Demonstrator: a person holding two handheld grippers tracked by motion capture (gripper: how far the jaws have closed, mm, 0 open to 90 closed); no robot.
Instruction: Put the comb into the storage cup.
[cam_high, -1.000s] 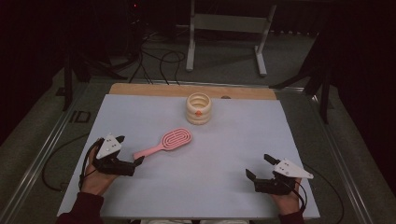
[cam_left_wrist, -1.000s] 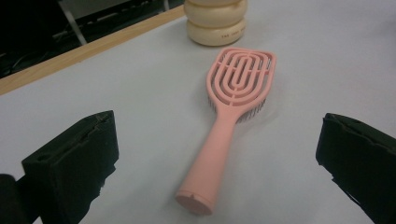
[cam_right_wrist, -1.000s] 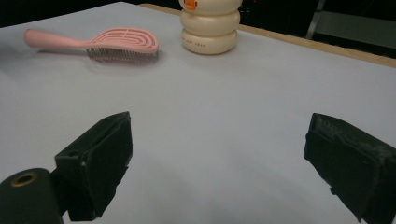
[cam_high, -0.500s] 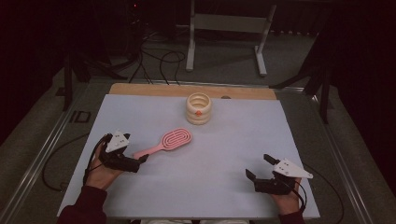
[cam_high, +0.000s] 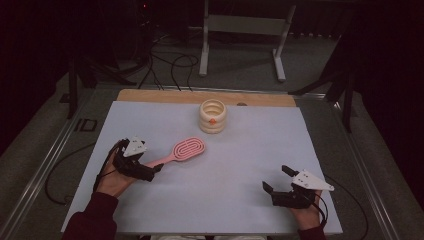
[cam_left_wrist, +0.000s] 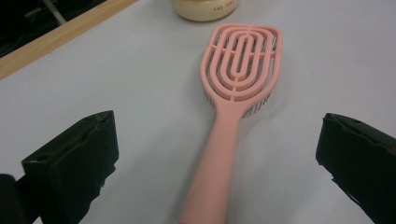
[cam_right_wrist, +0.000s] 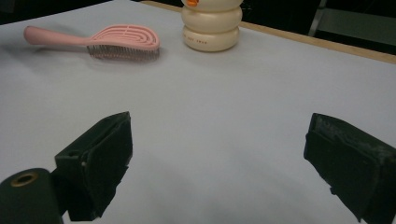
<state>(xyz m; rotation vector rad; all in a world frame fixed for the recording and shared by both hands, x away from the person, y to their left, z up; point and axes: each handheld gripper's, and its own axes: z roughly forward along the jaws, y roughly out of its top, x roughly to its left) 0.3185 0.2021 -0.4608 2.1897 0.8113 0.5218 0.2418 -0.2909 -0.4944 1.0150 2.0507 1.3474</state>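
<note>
A pink hairbrush (cam_high: 186, 150) lies bristles down on the pale sheet, its handle pointing at my left gripper (cam_high: 153, 171). In the left gripper view the brush handle (cam_left_wrist: 219, 154) runs up between the two wide-open jaws of the left gripper (cam_left_wrist: 217, 125), and neither jaw touches it. A cream ribbed jar (cam_high: 213, 116) with an orange dot stands beyond the brush head. My right gripper (cam_high: 276, 179) rests open near the front right of the sheet, nothing between its jaws. From the right gripper view (cam_right_wrist: 219, 126) the hairbrush (cam_right_wrist: 107, 42) and the jar (cam_right_wrist: 212, 28) lie far ahead.
The pale sheet (cam_high: 250, 150) covers a wooden board whose bare strip (cam_high: 165, 96) shows at the back. Metal table rails (cam_high: 47, 165) run along both sides. Cables and a stand's legs (cam_high: 240, 45) lie on the floor behind.
My left gripper has moved right and forward to the brush, so the handle's end now lies between its open jaws. The right gripper, brush and jar have not moved.
</note>
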